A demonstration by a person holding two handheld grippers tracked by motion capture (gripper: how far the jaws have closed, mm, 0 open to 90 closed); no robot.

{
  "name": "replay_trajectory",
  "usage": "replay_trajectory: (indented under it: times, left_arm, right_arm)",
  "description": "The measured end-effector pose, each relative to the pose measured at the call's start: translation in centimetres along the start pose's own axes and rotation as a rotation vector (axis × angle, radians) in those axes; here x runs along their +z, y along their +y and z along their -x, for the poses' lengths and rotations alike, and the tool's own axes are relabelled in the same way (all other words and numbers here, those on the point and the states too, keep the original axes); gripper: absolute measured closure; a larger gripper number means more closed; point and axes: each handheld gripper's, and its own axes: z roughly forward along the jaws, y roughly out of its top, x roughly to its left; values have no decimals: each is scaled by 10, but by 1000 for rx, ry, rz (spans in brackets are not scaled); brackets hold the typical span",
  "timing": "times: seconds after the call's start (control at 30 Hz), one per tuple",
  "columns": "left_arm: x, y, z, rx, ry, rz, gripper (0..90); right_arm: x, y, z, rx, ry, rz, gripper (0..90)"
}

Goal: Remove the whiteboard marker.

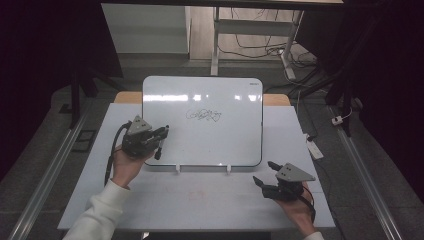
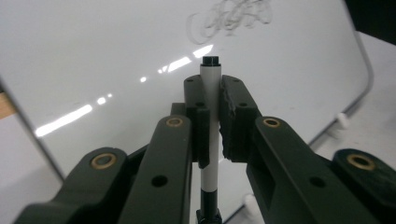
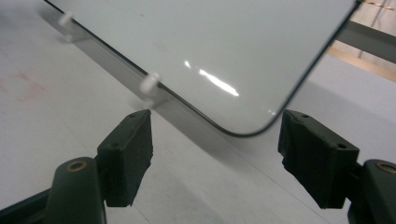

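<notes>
A whiteboard [image 1: 202, 100] stands tilted on the table, propped on small white pegs, with a dark scribble [image 1: 203, 115] near its middle. My left gripper [image 1: 161, 135] is at the board's lower left, shut on a marker [image 1: 161, 142] with a white barrel. In the left gripper view the marker [image 2: 209, 116] stands upright between the pads, its black end toward the board, the scribble [image 2: 231, 18] beyond it. My right gripper [image 1: 265, 173] hovers open by the board's lower right corner [image 3: 247, 128]; nothing is between its pads [image 3: 128, 156].
The board rests on a white table sheet [image 1: 200, 195] with faint red marks in front. White pegs [image 3: 150, 84] hold the board's lower edge. Desk legs and cables lie on the floor beyond. A white tag [image 1: 316, 149] lies off the table's right edge.
</notes>
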Motion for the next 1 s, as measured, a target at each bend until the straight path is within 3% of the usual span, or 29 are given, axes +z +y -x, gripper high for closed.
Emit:
replay_trajectory:
  times: [0.2, 0.23, 0.3, 0.33, 0.37, 0.5, 0.73, 1.0]
  left_arm:
    - [6, 4, 24, 42, -89, -1, 813]
    - [8, 5, 30, 54, -109, -2, 813]
    - [11, 7, 40, 71, -134, -1, 813]
    - [13, 7, 46, 81, -149, -1, 813]
    - [15, 8, 52, 92, -159, -3, 813]
    - [24, 12, 73, 126, -204, -3, 813]
    - [40, 18, 99, 154, -252, 5, 813]
    - [48, 20, 115, 172, -275, 14, 813]
  right_arm:
    - [7, 13, -11, 20, 84, 41, 285]
    - [12, 21, -17, 30, 126, 57, 293]
    - [14, 23, -19, 39, 144, 60, 294]
    - [19, 30, -24, 56, 177, 69, 294]
    - [19, 30, -24, 56, 177, 69, 294]
    - [34, 43, -38, 89, 258, 61, 308]
    - [55, 57, -59, 99, 311, 12, 360]
    - [69, 67, -65, 156, 342, -11, 430]
